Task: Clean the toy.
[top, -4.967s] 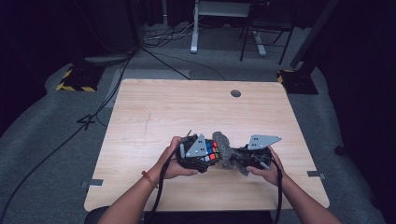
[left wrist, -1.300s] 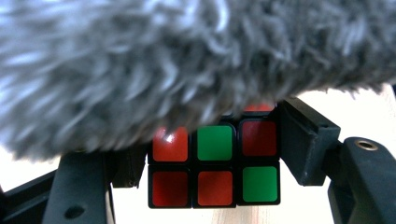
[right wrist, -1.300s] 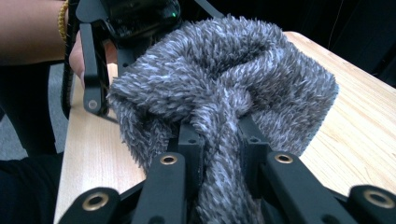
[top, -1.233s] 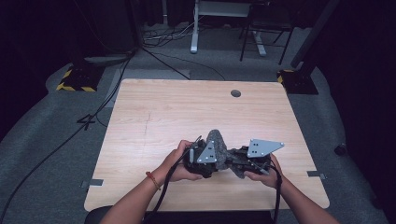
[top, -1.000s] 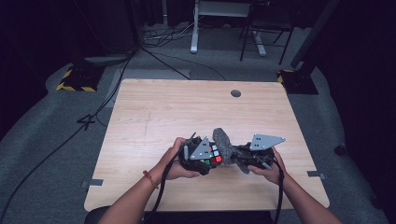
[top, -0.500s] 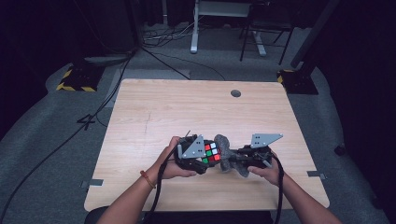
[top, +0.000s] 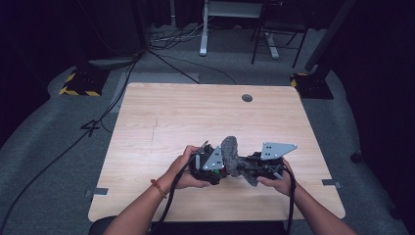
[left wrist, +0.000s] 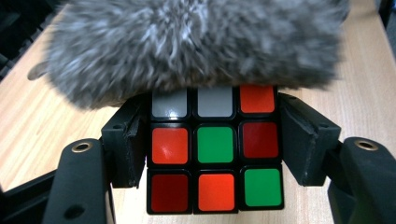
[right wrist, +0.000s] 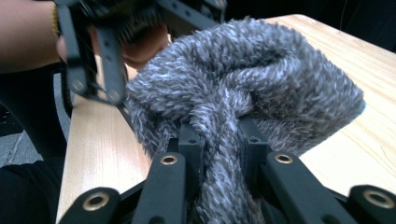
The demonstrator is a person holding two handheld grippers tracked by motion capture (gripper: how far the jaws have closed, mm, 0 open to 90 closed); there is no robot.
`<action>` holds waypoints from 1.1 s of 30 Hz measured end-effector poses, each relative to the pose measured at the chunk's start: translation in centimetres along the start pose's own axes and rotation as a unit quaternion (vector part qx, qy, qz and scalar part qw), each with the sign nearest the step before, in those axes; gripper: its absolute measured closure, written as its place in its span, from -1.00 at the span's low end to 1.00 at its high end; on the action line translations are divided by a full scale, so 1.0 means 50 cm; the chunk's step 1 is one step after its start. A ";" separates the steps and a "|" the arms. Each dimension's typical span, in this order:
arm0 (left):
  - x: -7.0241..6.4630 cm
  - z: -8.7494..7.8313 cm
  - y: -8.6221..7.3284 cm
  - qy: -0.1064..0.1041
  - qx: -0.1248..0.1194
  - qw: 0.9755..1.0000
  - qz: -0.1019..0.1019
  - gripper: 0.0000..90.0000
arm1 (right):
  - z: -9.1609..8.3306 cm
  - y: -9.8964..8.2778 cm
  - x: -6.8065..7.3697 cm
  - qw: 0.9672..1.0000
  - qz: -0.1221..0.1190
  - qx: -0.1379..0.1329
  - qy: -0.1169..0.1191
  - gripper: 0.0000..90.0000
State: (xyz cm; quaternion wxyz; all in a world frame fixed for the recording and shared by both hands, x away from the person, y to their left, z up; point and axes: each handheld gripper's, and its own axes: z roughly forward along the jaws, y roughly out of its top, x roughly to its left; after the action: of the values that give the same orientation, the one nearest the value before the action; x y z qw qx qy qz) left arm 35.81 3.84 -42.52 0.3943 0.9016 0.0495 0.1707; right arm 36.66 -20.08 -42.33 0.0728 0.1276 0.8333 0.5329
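Between the left gripper's (left wrist: 215, 161) fingers (left wrist: 128, 142) sits a cube (left wrist: 215, 163), clamped from both sides; the face toward the camera shows grey, red, orange and green squares. Pressed against the cube's far face is a fuzzy grey cloth (left wrist: 196, 46), which hides everything behind it in the left gripper view. In the right gripper view that cloth (right wrist: 261, 88) is bunched into a twist and pinched tight between the right gripper's (right wrist: 219, 144) fingers (right wrist: 189, 144), with the rest of it billowing out beyond the tips; the left gripper (right wrist: 100, 51) and the hand holding it show blurred just past the cloth at upper left. From the high view the two grippers meet tip to tip over the near middle of the worktop (top: 171, 117): the left gripper (top: 210, 166) with the cube (top: 221, 170) almost hidden under its grey plate, the cloth (top: 231, 154) standing up between them, and the right gripper (top: 257, 166) just to its right. A hand (top: 183, 169) grips the left gripper and another hand (top: 276, 178) the right, forearms coming in from the near edge. Cables trail back from both grippers along the arms. Whether the cube touches the worktop I cannot tell.
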 end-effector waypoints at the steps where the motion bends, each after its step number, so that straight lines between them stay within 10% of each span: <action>1: -0.002 0.005 0.001 0.000 0.008 1.000 0.003 -0.26 | 0.001 0.001 0.001 1.000 -0.003 -0.001 0.001 0.70; 15: 0.035 -0.004 -0.028 0.009 0.023 0.999 -0.025 -0.25 | -0.031 -0.020 -0.043 0.998 0.016 0.032 -0.058 0.69; 33: 0.073 0.009 -0.075 -0.026 0.081 0.994 -0.072 -0.26 | 0.002 -0.079 -0.094 0.981 0.021 0.170 -0.096 0.66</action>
State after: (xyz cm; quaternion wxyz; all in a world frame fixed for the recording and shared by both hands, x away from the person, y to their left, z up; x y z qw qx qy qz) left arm 39.58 6.92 -44.56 0.3327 0.9287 0.1180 0.1138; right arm 40.63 -22.94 -46.04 0.1188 0.2066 0.8979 0.3702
